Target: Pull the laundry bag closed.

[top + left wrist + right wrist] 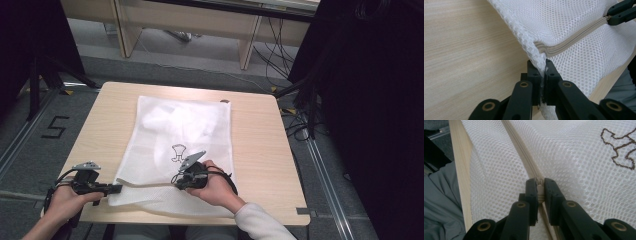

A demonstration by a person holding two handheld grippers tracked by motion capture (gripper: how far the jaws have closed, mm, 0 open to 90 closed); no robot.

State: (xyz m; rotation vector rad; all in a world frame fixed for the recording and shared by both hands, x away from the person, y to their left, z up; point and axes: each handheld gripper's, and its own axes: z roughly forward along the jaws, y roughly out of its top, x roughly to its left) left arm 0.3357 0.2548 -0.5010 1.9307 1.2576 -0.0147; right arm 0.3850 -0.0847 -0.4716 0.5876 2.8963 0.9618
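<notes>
We have a white mesh laundry bag [180, 125] lying flat on the wooden table [255, 145], its zipped edge toward us near the table's front, and the step in hand looks like working the zipper [571, 40] along that edge. To do it well we should keep the bag taut: our left gripper [543, 72] has its jaws closed tight on the bag's corner right at the zipper's end, and it should hold there as an anchor. Our right gripper [539, 188] is clamped on what seems to be the zipper pull [539, 181], so we draw it straight along the track, level with the table, without lifting the mesh. Loose mesh bunching beside the teeth could snag the slider. A small brown embroidered figure [621, 150] sits well clear of the track. Nothing else lies on the table; cables [280, 45] and desk legs [247, 47] stay beyond it.
</notes>
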